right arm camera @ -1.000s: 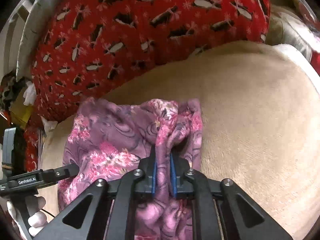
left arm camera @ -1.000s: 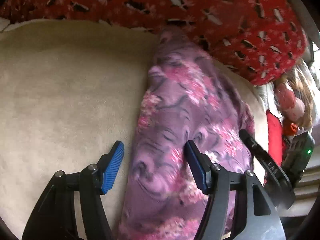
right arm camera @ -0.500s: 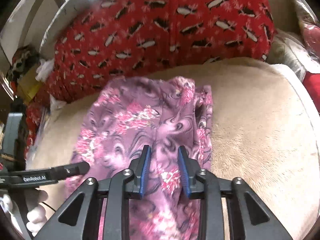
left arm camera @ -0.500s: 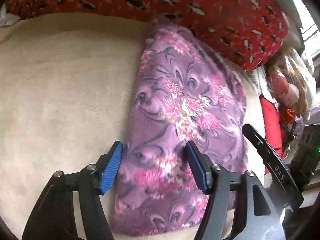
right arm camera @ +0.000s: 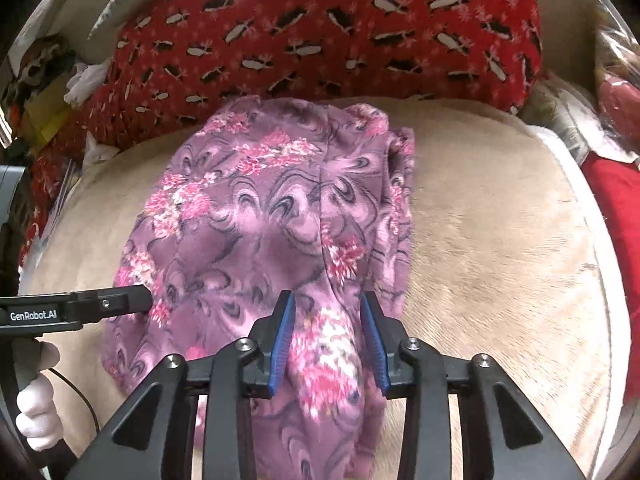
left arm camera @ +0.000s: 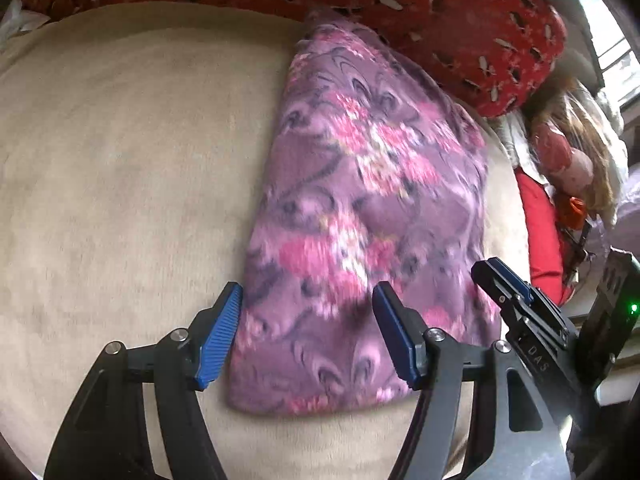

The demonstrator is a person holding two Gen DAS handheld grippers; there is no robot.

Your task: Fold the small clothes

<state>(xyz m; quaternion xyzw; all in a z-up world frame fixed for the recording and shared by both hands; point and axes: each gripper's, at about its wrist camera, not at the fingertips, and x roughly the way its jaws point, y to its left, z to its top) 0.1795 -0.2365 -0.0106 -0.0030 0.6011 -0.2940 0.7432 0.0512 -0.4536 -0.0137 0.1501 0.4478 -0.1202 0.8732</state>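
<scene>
A purple garment with pink flowers [left arm camera: 360, 208] lies folded on a beige cushion [left arm camera: 120, 180]; it also shows in the right wrist view [right arm camera: 256, 220]. My left gripper [left arm camera: 306, 336] is open and empty, just above the garment's near left corner. My right gripper [right arm camera: 326, 340] is open, its blue pads on either side of a raised fold of the garment without pinching it. The right gripper's fingers [left arm camera: 516, 300] show at the garment's right edge in the left wrist view. The left gripper's finger [right arm camera: 108, 304] shows at the garment's left edge in the right wrist view.
A red patterned pillow [right arm camera: 320, 32] lies along the back of the cushion, touching the garment's far end. Red cloth and a doll with brown hair [left arm camera: 568, 152] lie off the cushion's right side. Cluttered items [right arm camera: 44, 80] sit at the far left.
My right gripper opened and let go of the garment's fold. Both grippers drew back, and the garment now lies flat on the cushion.
</scene>
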